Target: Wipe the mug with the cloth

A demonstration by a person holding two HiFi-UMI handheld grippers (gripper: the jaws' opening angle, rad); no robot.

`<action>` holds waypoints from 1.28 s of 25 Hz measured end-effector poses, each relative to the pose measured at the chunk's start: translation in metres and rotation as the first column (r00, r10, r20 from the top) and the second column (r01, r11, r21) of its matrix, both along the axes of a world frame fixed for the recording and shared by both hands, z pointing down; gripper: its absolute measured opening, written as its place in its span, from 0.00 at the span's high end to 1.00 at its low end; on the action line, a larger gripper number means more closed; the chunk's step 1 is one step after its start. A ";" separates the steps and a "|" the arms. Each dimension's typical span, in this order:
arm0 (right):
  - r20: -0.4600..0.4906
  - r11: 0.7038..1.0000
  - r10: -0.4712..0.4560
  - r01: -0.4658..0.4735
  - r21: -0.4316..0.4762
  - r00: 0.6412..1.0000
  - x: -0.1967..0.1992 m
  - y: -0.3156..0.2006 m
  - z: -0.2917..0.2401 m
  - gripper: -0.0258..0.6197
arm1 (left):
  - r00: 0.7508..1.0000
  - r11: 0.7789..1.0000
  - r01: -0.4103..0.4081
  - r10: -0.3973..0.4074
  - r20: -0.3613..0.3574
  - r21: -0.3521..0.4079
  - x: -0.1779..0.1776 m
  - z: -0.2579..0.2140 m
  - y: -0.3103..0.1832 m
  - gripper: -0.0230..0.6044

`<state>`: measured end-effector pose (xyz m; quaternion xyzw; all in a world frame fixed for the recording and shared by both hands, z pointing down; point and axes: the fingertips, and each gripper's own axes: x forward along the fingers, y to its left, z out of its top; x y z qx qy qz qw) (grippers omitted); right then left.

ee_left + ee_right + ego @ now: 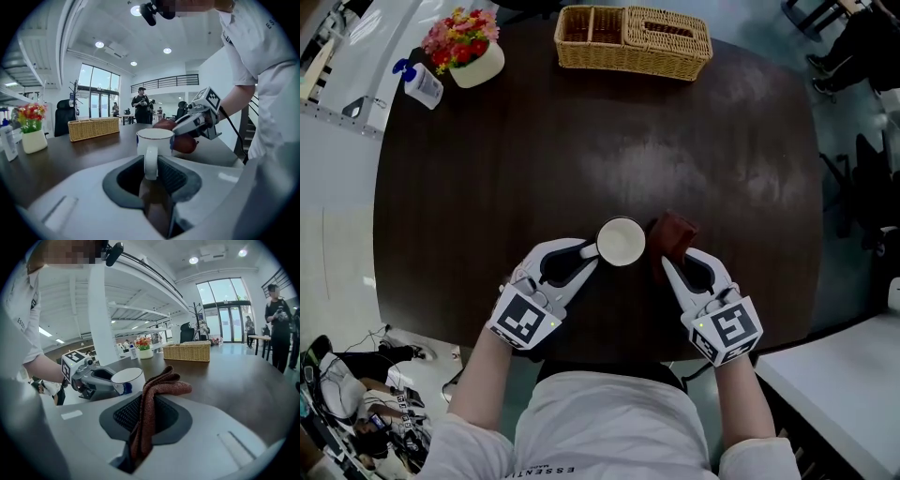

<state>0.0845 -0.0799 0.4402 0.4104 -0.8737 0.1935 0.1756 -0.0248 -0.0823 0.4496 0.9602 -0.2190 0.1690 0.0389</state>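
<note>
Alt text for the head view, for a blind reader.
The left tool grips a white mug by its handle at the near side of a dark table, while the right tool holds a reddish-brown cloth beside it. A wicker basket and potted flowers sit at the far edge.

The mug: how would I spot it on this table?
Start at the dark table and come to its near edge. The mug is the white cup with its handle pinched in the left gripper, just left of the reddish-brown cloth; it is the only open-topped round thing there.
</note>
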 end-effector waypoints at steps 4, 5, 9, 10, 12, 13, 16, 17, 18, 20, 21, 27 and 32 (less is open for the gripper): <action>-0.001 0.999 0.024 -0.024 0.025 1.000 0.001 0.003 -0.012 0.84 | 0.992 0.994 0.107 -0.105 -0.072 0.019 -0.013 -0.034 0.002 0.84; -0.002 0.999 0.035 -0.035 0.035 0.999 0.003 0.004 -0.016 0.84 | 0.984 0.988 0.154 -0.152 -0.098 0.014 -0.018 -0.045 0.003 0.84; -0.026 0.991 0.110 -0.108 0.080 0.994 0.012 0.013 -0.035 0.84 | 0.923 0.928 0.368 -0.357 -0.140 0.056 -0.037 -0.091 0.003 0.84; -0.037 0.988 0.129 -0.126 0.091 0.991 0.014 0.018 -0.040 0.84 | 0.911 0.913 0.400 -0.387 -0.138 0.083 -0.038 -0.102 0.006 0.84; -0.051 0.982 0.156 -0.150 0.113 0.986 0.016 0.030 -0.050 0.84 | 0.895 0.889 0.440 -0.423 -0.141 0.125 -0.038 -0.122 0.018 0.85; -0.052 0.980 0.165 -0.157 0.125 0.985 0.018 0.035 -0.054 0.84 | 0.888 0.880 0.454 -0.435 -0.146 0.137 -0.036 -0.131 0.024 0.85; -0.048 0.971 0.184 -0.174 0.163 0.982 0.020 0.049 -0.067 0.84 | 0.871 0.859 0.486 -0.463 -0.164 0.159 -0.032 -0.151 0.043 0.92; -0.048 0.969 0.187 -0.176 0.175 0.981 0.020 0.055 -0.071 0.84 | 0.869 0.857 0.490 -0.465 -0.167 0.162 -0.031 -0.156 0.050 0.96; -0.048 0.967 0.187 -0.175 0.187 0.981 0.019 0.061 -0.076 0.84 | 0.869 0.856 0.489 -0.464 -0.171 0.164 -0.029 -0.161 0.057 0.96; -0.048 0.962 0.185 -0.171 0.211 0.981 0.015 0.074 -0.087 0.84 | 0.871 0.858 0.485 -0.457 -0.178 0.168 -0.026 -0.172 0.073 0.96; -0.047 0.960 0.186 -0.171 0.222 0.981 0.013 0.081 -0.093 0.84 | 0.872 0.859 0.483 -0.454 -0.180 0.171 -0.024 -0.177 0.081 0.96; -0.048 0.933 0.215 -0.191 0.305 0.975 0.001 0.143 -0.125 0.84 | 0.872 0.854 0.481 -0.441 -0.214 0.200 -0.027 -0.202 0.146 0.96; -0.051 0.915 0.244 -0.213 0.341 0.968 -0.005 0.222 -0.145 0.84 | 0.861 0.850 0.493 -0.446 -0.246 0.183 -0.042 -0.214 0.223 0.96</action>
